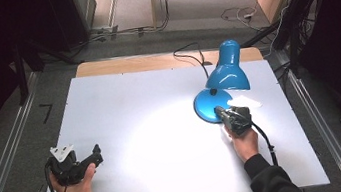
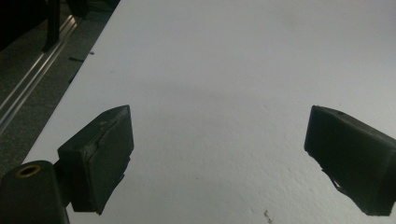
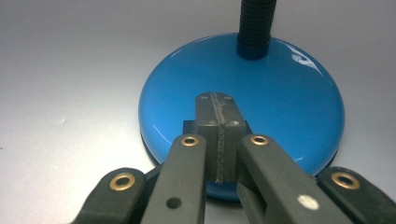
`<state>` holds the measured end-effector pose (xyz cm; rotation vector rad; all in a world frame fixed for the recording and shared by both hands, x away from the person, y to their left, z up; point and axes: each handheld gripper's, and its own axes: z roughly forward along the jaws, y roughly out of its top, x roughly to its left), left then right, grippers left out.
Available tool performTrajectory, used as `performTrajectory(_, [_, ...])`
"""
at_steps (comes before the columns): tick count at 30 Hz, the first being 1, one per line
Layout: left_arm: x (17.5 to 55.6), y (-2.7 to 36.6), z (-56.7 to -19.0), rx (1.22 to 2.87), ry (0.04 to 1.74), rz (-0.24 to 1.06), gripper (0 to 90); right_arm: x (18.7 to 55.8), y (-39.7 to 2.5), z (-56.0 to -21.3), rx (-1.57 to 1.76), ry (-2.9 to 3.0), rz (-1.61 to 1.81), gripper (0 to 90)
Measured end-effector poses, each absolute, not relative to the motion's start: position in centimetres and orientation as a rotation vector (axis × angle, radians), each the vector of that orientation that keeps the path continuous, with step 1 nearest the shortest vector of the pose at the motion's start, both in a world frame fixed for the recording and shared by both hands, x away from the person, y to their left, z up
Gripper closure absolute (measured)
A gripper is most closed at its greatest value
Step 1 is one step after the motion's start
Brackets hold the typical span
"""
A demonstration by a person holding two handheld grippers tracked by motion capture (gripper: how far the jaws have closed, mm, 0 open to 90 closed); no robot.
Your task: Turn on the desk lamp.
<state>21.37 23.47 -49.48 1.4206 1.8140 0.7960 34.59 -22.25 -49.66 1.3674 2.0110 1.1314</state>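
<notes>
Closed black jaws of my right claw (image 3: pixel 218 140) sit nearest the lens in the right gripper view, pressed pad to pad with nothing between them, their tips resting on or just over the near edge of the lamp base (image 3: pixel 280 107). With the jaws clenched, they act as a single blunt tip, which I judge suits pushing or pressing the base rather than gripping it. From that base the black ribbed neck (image 3: pixel 254 25) rises at the far side. Seen from the high view, the blue desk lamp (image 1: pixel 222 81) stands on the right half of the white bench (image 1: pixel 153 128), its shade (image 1: pixel 227 70) tilted over the base and throwing a bright pool of light onto the bench left of the base; its cord (image 1: pixel 193 55) trails off the far edge. My right claw (image 1: pixel 222 114) meets the base from the near side. Well to the left of the lamp, my left claw (image 1: pixel 97 156) rests at the bench's near-left edge, jaws released and wide apart over bare bench, holding nothing, kept clear of the work.
</notes>
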Motion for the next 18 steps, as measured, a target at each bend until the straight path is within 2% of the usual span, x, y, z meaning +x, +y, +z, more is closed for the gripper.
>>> performTrajectory(4, [21.3,23.5,-49.5,1.422,1.814,0.795,9.3,34.5,-22.8,-49.1,1.378,1.998,1.162,84.9])
performTrajectory(12, [21.3,23.5,-49.4,1.420,1.814,0.797,9.3,34.3,-23.6,-48.3,1.367,2.000,1.185,73.0])
performTrajectory(14, [21.3,23.5,-49.5,1.422,1.814,0.796,9.3,34.2,-23.7,-48.1,1.362,2.008,1.181,62.8])
performTrajectory(17, [21.3,23.5,-49.5,1.421,1.813,0.795,9.3,34.1,-23.7,-48.0,1.348,2.023,1.166,59.5])
performTrajectory(18, [21.3,23.5,-49.5,1.421,1.814,0.794,9.3,34.1,-23.8,-48.0,1.336,2.045,1.167,48.5])
